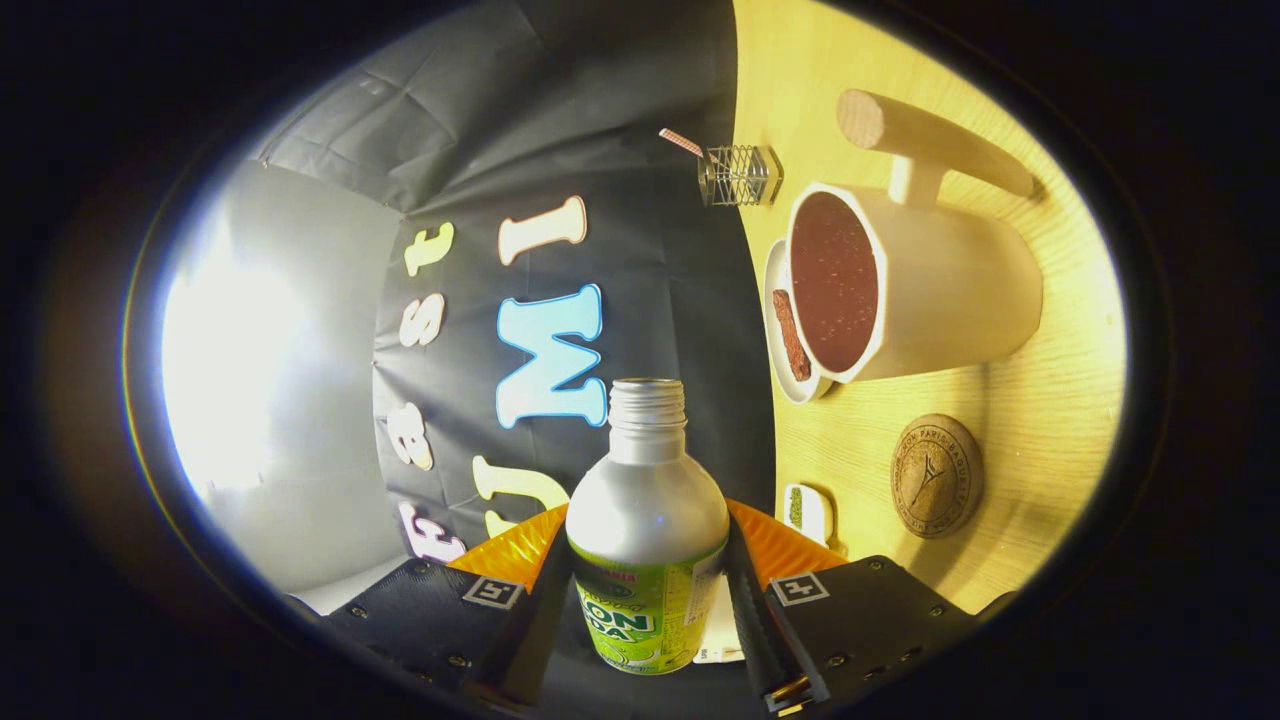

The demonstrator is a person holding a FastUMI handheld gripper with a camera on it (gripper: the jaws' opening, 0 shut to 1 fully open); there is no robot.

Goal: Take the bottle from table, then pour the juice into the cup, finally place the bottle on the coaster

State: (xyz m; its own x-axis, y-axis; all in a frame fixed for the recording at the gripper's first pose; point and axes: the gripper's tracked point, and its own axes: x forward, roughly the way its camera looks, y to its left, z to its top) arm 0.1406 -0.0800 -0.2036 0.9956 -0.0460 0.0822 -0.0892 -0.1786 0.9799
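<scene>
Hand-held gripper [648, 590], rolled sideways, clamps the uncapped bottle [648, 520] beside the cup [905, 290].

The single camera rides on the tongs [648, 590] and looks forward along their two fingers. It is rolled sideways, so the pale wooden tabletop [1040, 420] stands upright beside the view rather than lying under it. The silver aluminium bottle with a green label [647, 520], clamped between the fingers, sits very near the lens.
</scene>
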